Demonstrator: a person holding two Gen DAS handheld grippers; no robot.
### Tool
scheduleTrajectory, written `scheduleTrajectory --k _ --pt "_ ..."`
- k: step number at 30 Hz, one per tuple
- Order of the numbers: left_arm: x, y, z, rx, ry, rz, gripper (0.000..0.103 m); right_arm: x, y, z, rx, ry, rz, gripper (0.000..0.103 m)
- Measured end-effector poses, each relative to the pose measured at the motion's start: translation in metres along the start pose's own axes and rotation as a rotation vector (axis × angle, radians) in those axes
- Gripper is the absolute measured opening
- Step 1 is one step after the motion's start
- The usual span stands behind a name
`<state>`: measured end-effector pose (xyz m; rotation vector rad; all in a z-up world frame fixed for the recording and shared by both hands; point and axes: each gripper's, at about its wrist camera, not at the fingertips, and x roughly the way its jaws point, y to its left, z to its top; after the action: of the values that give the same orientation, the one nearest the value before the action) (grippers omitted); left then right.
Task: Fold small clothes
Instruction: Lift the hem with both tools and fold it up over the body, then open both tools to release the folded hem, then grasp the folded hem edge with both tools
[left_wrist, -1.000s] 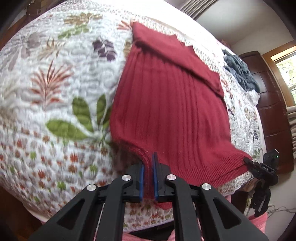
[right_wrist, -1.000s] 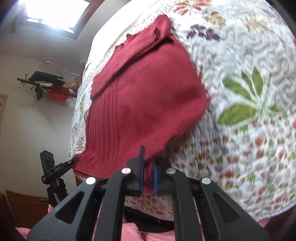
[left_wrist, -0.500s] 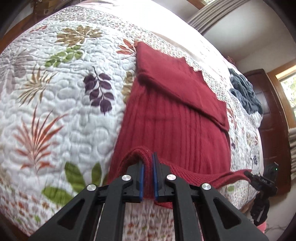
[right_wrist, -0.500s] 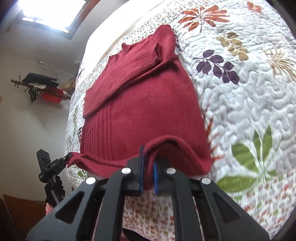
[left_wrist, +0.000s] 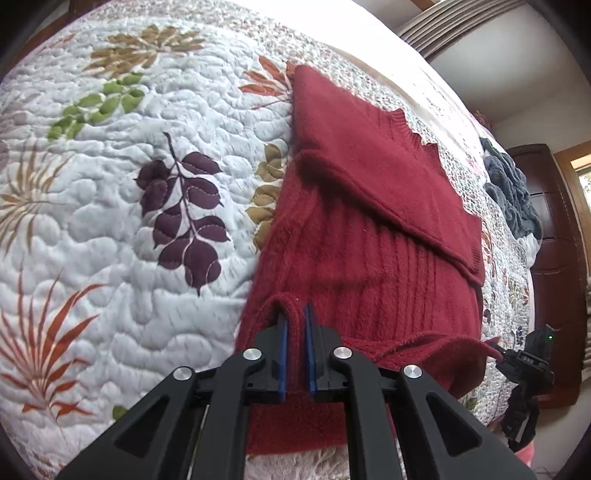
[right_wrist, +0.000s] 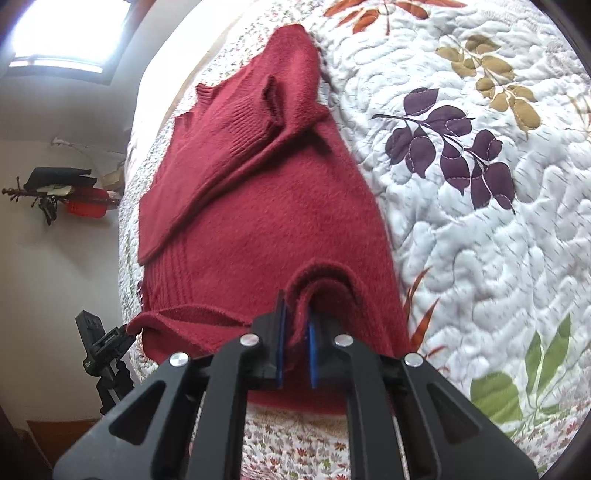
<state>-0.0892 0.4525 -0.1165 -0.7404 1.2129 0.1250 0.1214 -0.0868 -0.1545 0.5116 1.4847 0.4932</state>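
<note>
Spreading bare quilt (left_wrist: 110, 240) fills the frame's left; left gripper (left_wrist: 295, 347) and right gripper (right_wrist: 295, 347) each pinch the red sweater (left_wrist: 369, 266) hem, lifted.

A white quilted bedspread (left_wrist: 110, 229) printed with coloured leaves covers the bed. A dark wooden dresser (left_wrist: 554, 266) stands past its far corner. A bright window (right_wrist: 62, 37) lights pale walls (right_wrist: 55, 277).

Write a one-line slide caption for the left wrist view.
Left tool pinches the red sweater's hem above the leaf-print quilt.
</note>
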Motion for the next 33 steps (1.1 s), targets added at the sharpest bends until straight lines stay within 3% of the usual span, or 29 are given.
scheduleTrajectory --k 4,7,9,14,19,21,25,33 --pt "0.006 0.007 0.009 -0.039 0.039 -0.039 0.012 0.003 -0.006 0.007 0.027 0.004 -0.006 0.019" --pt "0.001 0.011 0.012 -0.054 0.055 -0.093 0.018 -0.007 -0.01 0.009 0.026 -0.029 -0.03 0.042" --pt "-0.007 0.018 0.013 -0.083 0.046 -0.132 0.029 -0.016 -0.012 0.009 0.019 -0.05 -0.042 0.044" --pt "-0.031 0.035 0.016 -0.12 -0.03 -0.115 0.033 -0.036 -0.012 0.003 -0.02 -0.088 -0.089 0.044" --pt "-0.041 0.018 0.014 0.019 -0.048 -0.028 0.039 -0.051 -0.001 -0.007 -0.077 -0.122 -0.096 0.047" --pt "-0.036 0.002 0.012 0.111 -0.044 0.011 0.045 -0.052 0.006 -0.011 -0.099 -0.132 -0.098 0.051" --pt "-0.02 -0.021 0.011 0.231 -0.017 0.044 0.047 -0.046 0.02 -0.017 -0.143 -0.13 -0.104 0.051" --pt "0.016 -0.037 0.014 0.325 0.028 0.138 0.042 -0.024 0.044 -0.023 -0.276 -0.096 -0.212 0.051"
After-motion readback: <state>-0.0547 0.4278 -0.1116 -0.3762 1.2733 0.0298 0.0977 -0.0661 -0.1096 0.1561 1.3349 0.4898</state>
